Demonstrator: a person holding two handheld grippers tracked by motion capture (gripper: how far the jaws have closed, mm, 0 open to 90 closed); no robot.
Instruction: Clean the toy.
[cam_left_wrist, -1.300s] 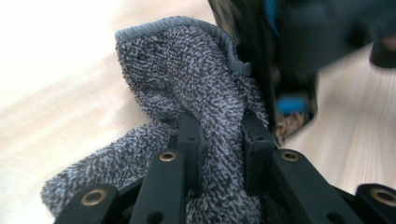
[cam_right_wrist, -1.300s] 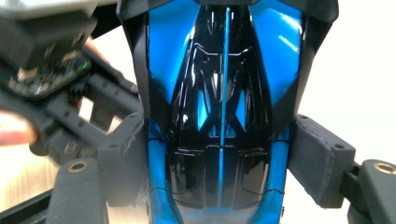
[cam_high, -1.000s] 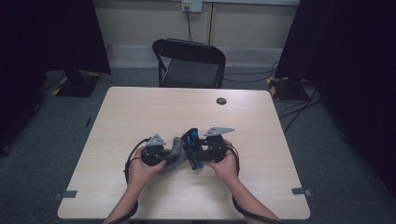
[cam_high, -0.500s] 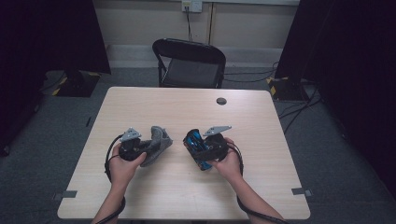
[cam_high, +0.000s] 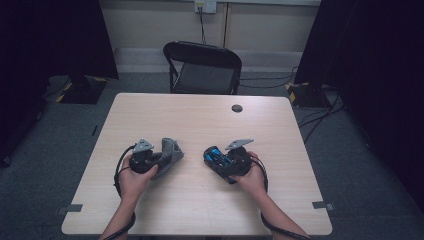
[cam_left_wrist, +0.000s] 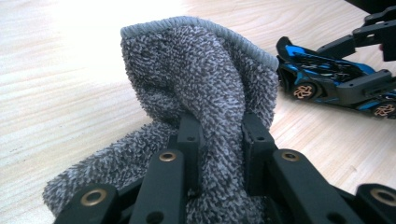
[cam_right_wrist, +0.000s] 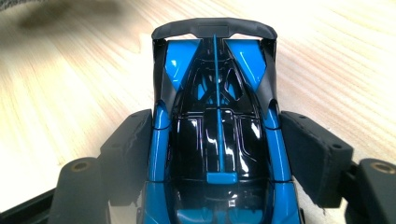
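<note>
While one wide wooden surface (cam_high: 200, 120) takes up most of the high view, one black chair (cam_high: 202, 67) stands behind its far edge. Two hands come in from the near edge, and each holds one gripper. The far half of the surface is bare but for one small dark round spot (cam_high: 237, 108) near the far edge, so there is lots of open room there. Bare wood also runs out to the left and right edges.

One grey cloth (cam_left_wrist: 201, 88) sits left of the middle. The left gripper (cam_high: 161, 159) pinches it, with both jaws pressed tight into a fold of the fuzzy stuff. The rest of the cloth bunches up above the jaws and droops down onto the wood.

One blue and black toy car (cam_right_wrist: 217, 126) is right of the middle, well apart from the cloth. The right gripper (cam_high: 216, 159) pinches the car, one pad on each side of its body. Its back wing points away from the hand. Two wheels with gold spokes show in the left gripper view (cam_left_wrist: 303, 91).

I can read no words on the car, the cloth or the grippers.
</note>
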